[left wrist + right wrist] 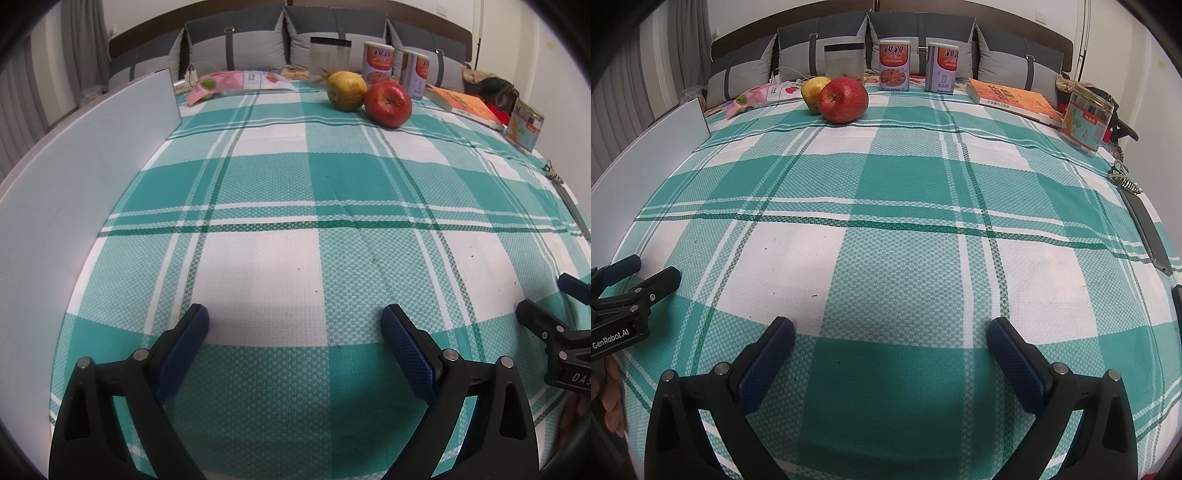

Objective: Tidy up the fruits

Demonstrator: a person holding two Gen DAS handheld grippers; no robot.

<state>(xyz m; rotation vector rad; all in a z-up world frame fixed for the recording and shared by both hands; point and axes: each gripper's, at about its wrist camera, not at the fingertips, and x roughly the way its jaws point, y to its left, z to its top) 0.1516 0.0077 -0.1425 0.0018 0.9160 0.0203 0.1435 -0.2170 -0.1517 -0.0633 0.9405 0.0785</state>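
A red apple and a yellow-green pear sit touching each other at the far side of the green-and-white checked cloth. They show in the right wrist view too, the apple in front of the pear. My left gripper is open and empty, low over the near part of the cloth. My right gripper is open and empty beside it, to its right. Each gripper shows at the edge of the other's view.
Behind the fruit stand a clear jar, two printed cans, a pink snack bag, an orange book and a tin. A white board lines the left side. A dark flat object with keys lies at right.
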